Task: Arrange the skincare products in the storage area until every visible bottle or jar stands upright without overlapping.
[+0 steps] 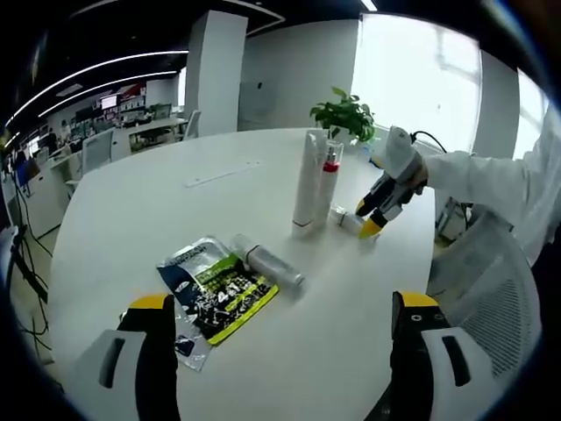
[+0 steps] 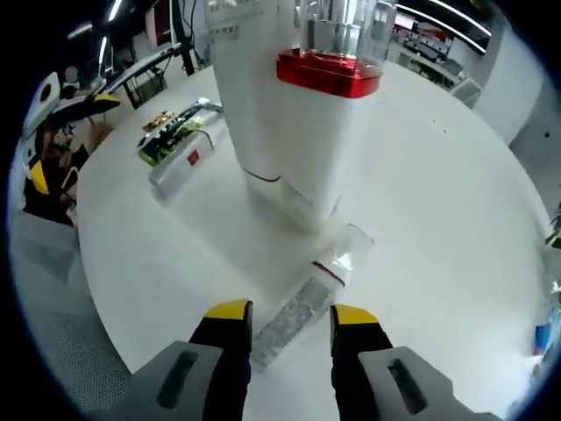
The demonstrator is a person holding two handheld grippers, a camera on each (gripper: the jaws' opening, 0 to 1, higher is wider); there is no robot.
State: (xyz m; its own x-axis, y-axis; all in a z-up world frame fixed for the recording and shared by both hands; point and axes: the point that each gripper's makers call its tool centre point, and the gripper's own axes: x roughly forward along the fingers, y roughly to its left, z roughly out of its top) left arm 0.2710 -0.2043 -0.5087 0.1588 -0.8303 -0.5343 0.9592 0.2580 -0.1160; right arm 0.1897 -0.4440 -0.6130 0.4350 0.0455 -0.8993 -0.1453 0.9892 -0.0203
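Note:
Two tall white containers stand upright side by side mid-table: a white tube (image 1: 307,180) (image 2: 254,88) and a bottle with a red band (image 1: 330,175) (image 2: 329,74). A small clear tube (image 1: 346,217) (image 2: 302,303) lies flat in front of them. My right gripper (image 2: 292,314) (image 1: 369,219) is open, its jaws straddling that tube's near end. A clear bottle (image 1: 267,261) (image 2: 188,162) lies on its side beside a green-and-black sachet (image 1: 219,294) (image 2: 171,132). My left gripper (image 1: 285,305) is open above the table's near edge, short of the sachet.
The round white table (image 1: 149,219) has a thin strip (image 1: 219,174) lying on it farther back. A potted plant (image 1: 346,112) stands behind the upright containers. A person's white sleeve (image 1: 500,180) and a mesh chair (image 1: 486,272) are at the right edge.

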